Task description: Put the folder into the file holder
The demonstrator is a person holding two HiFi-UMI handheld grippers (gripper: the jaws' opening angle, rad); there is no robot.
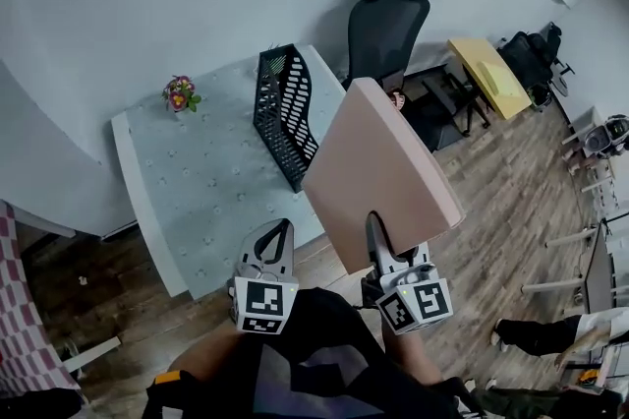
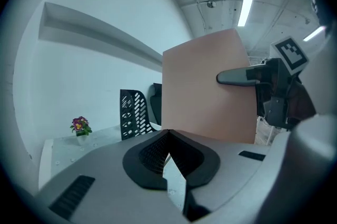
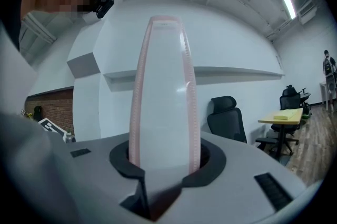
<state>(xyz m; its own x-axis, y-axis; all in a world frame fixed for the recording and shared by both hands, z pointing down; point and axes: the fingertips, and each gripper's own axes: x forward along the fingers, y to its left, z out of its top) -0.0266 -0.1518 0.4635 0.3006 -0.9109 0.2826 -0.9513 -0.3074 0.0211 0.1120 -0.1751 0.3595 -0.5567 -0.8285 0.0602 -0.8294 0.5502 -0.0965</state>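
Observation:
My right gripper [image 1: 374,228] is shut on the lower edge of a pink folder [image 1: 378,169], which it holds up tilted in the air, right of the table's near corner. The right gripper view shows the folder [image 3: 163,91] edge-on, rising from between the jaws. A black mesh file holder [image 1: 284,111] stands on the pale table [image 1: 192,186], left of and beyond the folder. My left gripper [image 1: 284,228] hovers at the table's front edge, shut and empty. Its view shows the folder [image 2: 202,97], the right gripper's finger [image 2: 237,77] on it, and the file holder [image 2: 129,112] behind.
A small pot of flowers [image 1: 180,94] stands at the table's far left. A black office chair [image 1: 386,19] is behind the table's right end. Farther right are a yellow table [image 1: 488,73], more chairs and a person's legs [image 1: 536,333] on the wooden floor.

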